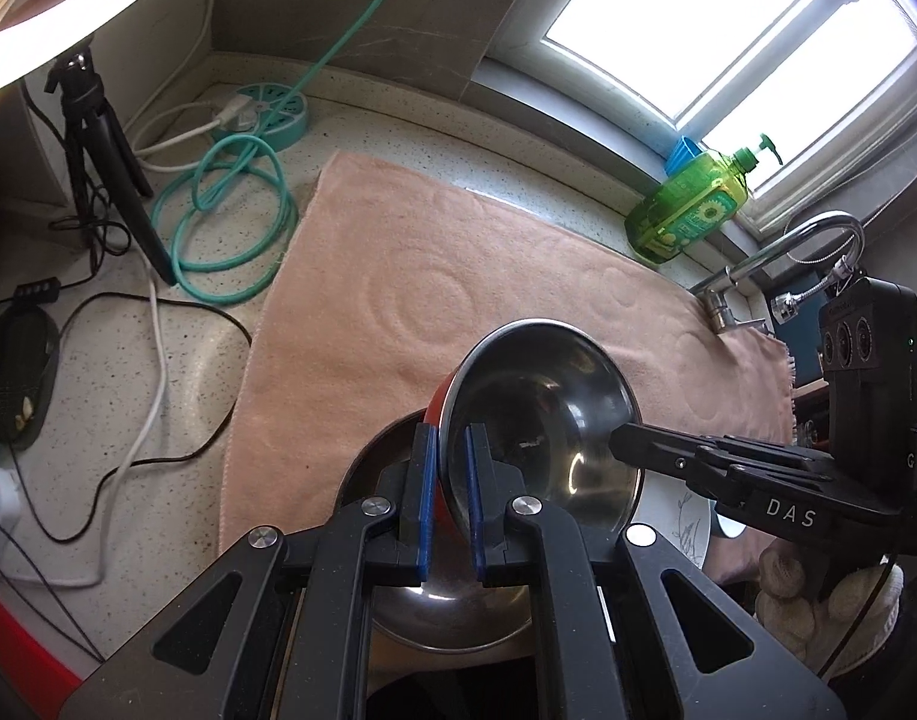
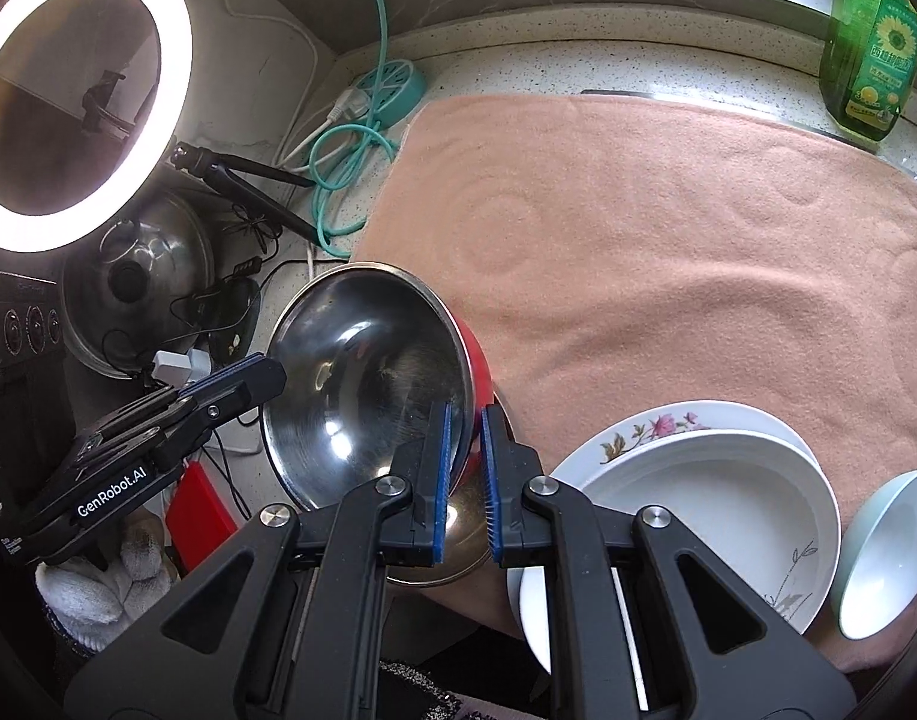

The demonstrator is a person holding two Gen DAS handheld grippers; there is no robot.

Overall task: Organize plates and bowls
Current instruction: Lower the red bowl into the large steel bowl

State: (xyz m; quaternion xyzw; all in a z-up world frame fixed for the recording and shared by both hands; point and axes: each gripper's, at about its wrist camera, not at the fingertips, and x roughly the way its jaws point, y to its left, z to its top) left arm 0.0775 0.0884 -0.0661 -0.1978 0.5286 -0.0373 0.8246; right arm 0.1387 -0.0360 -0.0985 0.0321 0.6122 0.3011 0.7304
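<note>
Spread flat over the speckled counter: a broad pink terry towel, seemingly there as a soft landing zone for crockery, most of it bare.

At its near right corner, a flower-printed white plate with a deeper white plate stacked on it. Looks like like-with-like sorting already begun. Just beside that stack, tipped on its side, a pale green ceramic bowl.

At the towel's near left edge, held off the surface and tilted steeply so the hollow faces both cameras: a stainless steel bowl with a red outer wall. Gripped on opposite sides of the rim — probably to keep a slick, round thing from swinging.

Directly below it, a second plain steel bowl sitting upright. Whether the red one is being lifted out or lowered in for nesting cannot be told.

Right gripper clamped on the near rim, one blue pad inside the steel, the other against the red wall. Left gripper pinching the opposite rim the same way, pads straddling the wall.
</note>
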